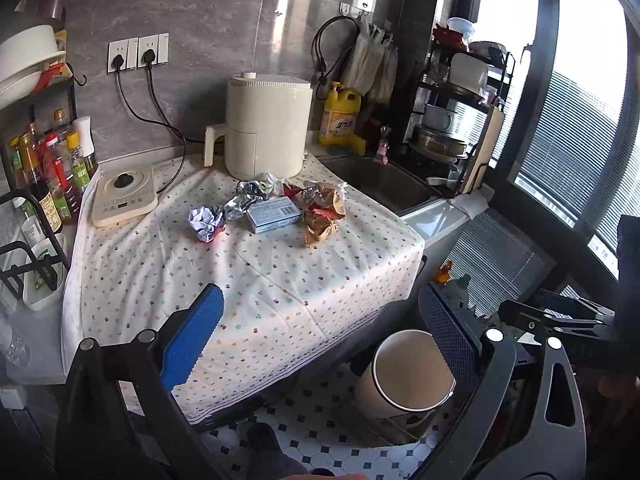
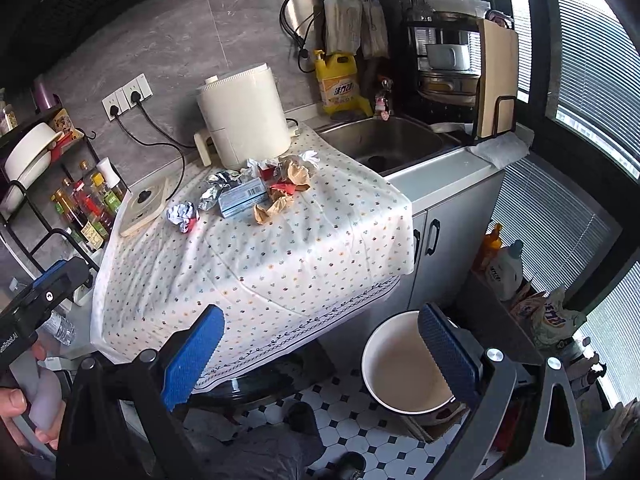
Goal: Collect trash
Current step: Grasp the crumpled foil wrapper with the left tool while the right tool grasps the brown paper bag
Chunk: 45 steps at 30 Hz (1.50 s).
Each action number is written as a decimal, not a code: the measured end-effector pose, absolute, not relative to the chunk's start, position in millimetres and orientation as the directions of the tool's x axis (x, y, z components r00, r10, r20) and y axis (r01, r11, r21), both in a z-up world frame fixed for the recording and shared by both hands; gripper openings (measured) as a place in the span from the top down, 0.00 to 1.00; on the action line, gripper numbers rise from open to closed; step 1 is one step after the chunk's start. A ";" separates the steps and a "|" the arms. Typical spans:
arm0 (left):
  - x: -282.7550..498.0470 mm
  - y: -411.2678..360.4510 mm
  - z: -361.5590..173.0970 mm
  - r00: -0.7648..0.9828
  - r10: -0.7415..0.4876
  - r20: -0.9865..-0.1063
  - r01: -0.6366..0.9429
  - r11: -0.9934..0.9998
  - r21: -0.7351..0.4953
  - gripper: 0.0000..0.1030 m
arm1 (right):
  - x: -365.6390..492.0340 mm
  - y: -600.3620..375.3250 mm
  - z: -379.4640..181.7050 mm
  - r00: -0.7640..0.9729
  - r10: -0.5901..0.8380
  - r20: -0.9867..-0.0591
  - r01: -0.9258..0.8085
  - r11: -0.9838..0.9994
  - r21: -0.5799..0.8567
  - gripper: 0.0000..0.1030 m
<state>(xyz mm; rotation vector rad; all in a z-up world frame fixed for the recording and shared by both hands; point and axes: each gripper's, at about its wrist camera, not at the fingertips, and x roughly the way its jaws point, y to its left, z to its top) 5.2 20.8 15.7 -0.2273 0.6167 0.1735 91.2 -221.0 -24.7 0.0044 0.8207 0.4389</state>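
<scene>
A heap of trash lies on the dotted cloth [image 1: 248,280] before the air fryer: a crumpled paper ball [image 1: 206,222] [image 2: 183,216], foil [image 1: 244,196] [image 2: 218,188], a pale blue box [image 1: 274,214] [image 2: 243,198] and brown paper [image 1: 322,216] [image 2: 280,200]. A cream bin [image 1: 370,394] [image 2: 366,360] stands open on the floor below the counter's right corner. My left gripper [image 1: 320,340] is open and empty, hanging over the cloth's near edge. My right gripper [image 2: 320,354] is open and empty too, beside it; its right finger [image 2: 448,352] overlaps the bin.
A cream air fryer [image 1: 266,128] and an induction hob [image 1: 122,196] stand at the back of the counter. Sauce bottles [image 1: 48,168] fill a rack on the left. The sink [image 1: 380,180], yellow detergent [image 1: 340,116] and a dish rack [image 1: 452,112] are to the right.
</scene>
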 end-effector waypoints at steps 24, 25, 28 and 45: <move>124.1 191.2 -31.7 0.778 0.093 -0.621 -0.326 0.905 -0.274 0.11 | 240.3 -71.4 -66.7 0.483 0.410 -0.773 -0.414 0.885 0.211 0.19; 131.0 197.6 -37.8 0.772 0.089 -0.629 -0.331 0.902 -0.279 0.12 | 246.3 -66.6 -70.7 0.477 0.409 -0.778 -0.415 0.885 0.210 0.20; 150.6 216.4 -53.8 0.754 0.069 -0.653 -0.348 0.885 -0.309 0.19 | 264.2 -55.6 -82.1 0.465 0.392 -0.794 -0.391 0.895 0.213 0.34; 225.1 278.7 -140.7 0.688 -0.088 -0.720 -0.333 0.843 -0.421 0.66 | 326.9 -9.3 -144.4 0.418 0.337 -0.844 -0.291 0.929 0.227 0.39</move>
